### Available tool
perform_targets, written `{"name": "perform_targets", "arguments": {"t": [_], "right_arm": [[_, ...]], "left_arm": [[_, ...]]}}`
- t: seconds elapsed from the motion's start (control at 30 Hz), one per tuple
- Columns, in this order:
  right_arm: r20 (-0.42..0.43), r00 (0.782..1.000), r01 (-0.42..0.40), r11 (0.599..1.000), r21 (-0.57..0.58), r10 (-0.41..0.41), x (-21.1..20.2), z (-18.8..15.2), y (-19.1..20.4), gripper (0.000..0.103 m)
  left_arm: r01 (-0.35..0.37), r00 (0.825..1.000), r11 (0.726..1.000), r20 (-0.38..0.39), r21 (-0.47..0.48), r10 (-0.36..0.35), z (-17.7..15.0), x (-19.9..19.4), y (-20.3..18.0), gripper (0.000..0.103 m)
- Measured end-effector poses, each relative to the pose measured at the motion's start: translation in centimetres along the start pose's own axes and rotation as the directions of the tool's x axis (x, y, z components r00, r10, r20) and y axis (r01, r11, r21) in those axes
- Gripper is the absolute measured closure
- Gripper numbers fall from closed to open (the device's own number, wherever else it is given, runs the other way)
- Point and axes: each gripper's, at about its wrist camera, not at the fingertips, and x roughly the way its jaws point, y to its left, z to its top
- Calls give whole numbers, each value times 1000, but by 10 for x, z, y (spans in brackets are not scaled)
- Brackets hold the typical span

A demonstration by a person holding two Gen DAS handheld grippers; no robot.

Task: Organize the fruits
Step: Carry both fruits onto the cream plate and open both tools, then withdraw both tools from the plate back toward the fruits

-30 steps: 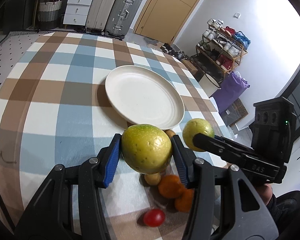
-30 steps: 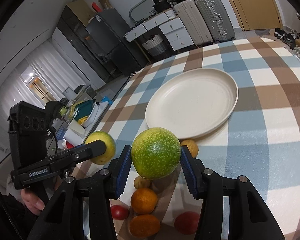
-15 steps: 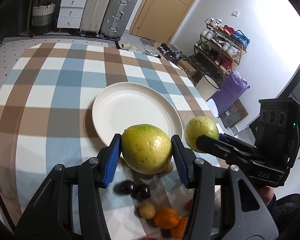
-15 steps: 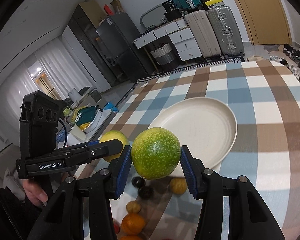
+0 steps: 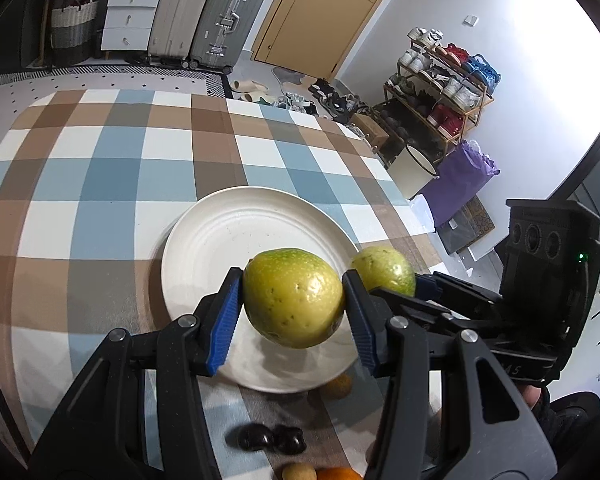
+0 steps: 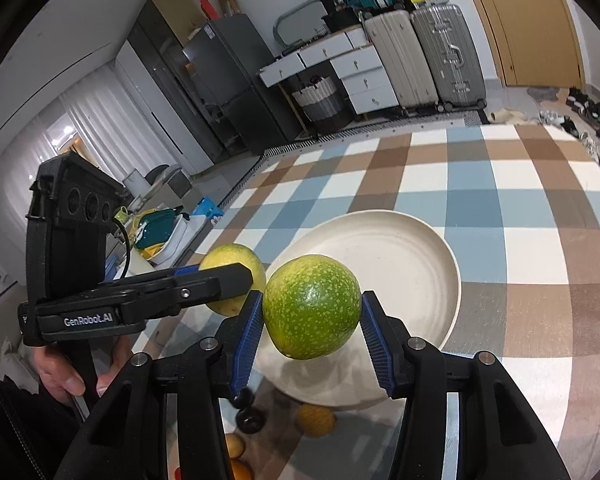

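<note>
The plate (image 5: 188, 264) is bare. Each hand-held gripper, left (image 5: 292, 312) and right (image 6: 312, 324), is clenched on a green fruit (image 5: 294, 304) (image 6: 312, 306) above its near rim. Small fruits (image 6: 315, 420) lie on the counter (image 5: 100, 168), unsorted.

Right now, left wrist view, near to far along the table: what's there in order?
Orange fruit → two dark fruits → small yellow-brown fruit → white plate → bare checked tablecloth.
</note>
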Motion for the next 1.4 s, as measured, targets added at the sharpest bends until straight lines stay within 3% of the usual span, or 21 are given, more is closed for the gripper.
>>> {"name": "perform_targets", "arguments": {"t": [0.47,0.53,0.67,0.97,1.4], "right_arm": [[-69,997,33,999,14,-32,40,2,-26,53],[-70,997,41,999,17,-40,42,1,-29,53],[-64,997,40,999,14,-39,39,0,-31,50],[9,999,50,999,22,-50,10,1,-26,43],[131,990,61,998,5,-62,-43,-12,8,28]], "left_arm": [[22,997,1000,-70,5,-21,9,54,11,56],[-1,998,1000,-68,6,1,10,57,11,56],[-16,999,1000,-28,9,17,12,50,9,55],[-32,999,999,-22,0,32,6,34,5,55],[-58,997,998,44,25,57,-38,-34,-13,55]]}}
